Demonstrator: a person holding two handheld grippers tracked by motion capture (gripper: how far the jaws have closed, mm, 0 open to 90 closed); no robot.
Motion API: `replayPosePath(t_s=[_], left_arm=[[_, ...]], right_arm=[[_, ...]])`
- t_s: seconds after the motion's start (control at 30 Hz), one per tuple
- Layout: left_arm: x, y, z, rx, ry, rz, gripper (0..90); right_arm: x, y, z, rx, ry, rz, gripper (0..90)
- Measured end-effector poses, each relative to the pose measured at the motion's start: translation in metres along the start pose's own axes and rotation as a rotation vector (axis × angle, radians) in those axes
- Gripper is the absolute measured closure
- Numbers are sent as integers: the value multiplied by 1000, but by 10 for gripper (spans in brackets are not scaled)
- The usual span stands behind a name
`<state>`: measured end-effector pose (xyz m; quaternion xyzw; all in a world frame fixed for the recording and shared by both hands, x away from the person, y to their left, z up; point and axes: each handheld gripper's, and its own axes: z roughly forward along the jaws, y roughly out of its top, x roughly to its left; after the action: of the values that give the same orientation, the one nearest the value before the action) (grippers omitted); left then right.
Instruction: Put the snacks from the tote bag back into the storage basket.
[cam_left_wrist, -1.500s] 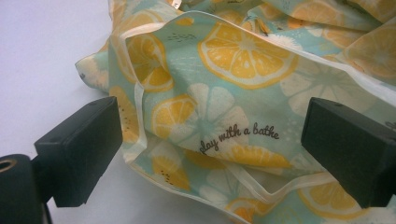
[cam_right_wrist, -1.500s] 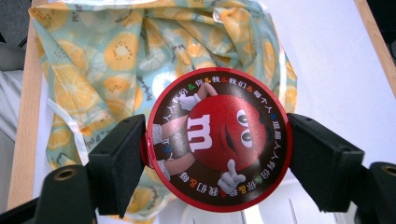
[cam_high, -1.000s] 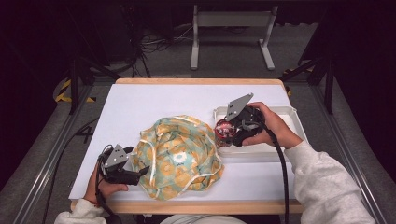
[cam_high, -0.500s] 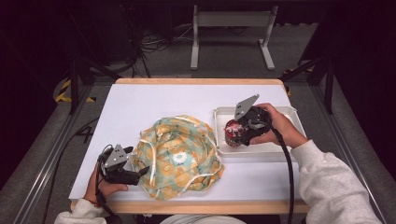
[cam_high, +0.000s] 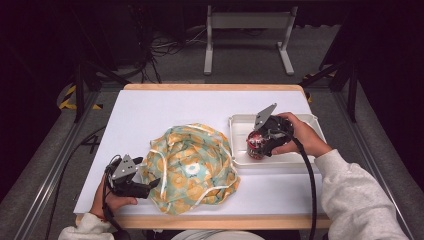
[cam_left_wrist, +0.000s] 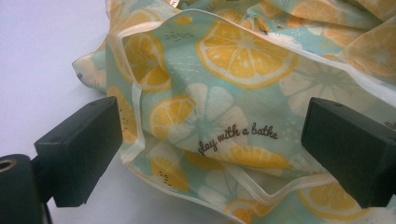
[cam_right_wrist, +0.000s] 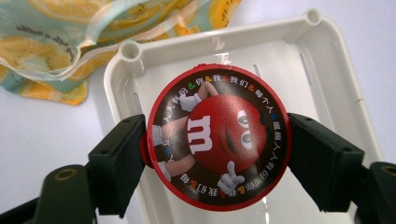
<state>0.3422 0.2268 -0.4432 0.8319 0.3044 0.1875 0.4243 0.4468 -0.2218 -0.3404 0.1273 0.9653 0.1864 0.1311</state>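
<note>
Bare table (cam_high: 165, 107) behind bag (cam_high: 192, 167), tray (cam_high: 240, 122).

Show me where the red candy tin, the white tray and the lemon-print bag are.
red candy tin (cam_right_wrist: 218, 142): right gripper view, middle of its round lid.
white tray (cam_high: 300, 119): high view, far rim.
lemon-print bag (cam_high: 192, 167): high view, middle of the fabric.
</note>
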Motion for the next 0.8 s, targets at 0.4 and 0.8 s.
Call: replayPosePath(t_s=[0.4,0.8], left_arm=[[0,0,0,-1,2,0,59],[0,0,0,-1,4,-1,59]], right_arm=[[-8,-14,7,46,16,8,239],[-11,-27,11,59,16,14,238]])
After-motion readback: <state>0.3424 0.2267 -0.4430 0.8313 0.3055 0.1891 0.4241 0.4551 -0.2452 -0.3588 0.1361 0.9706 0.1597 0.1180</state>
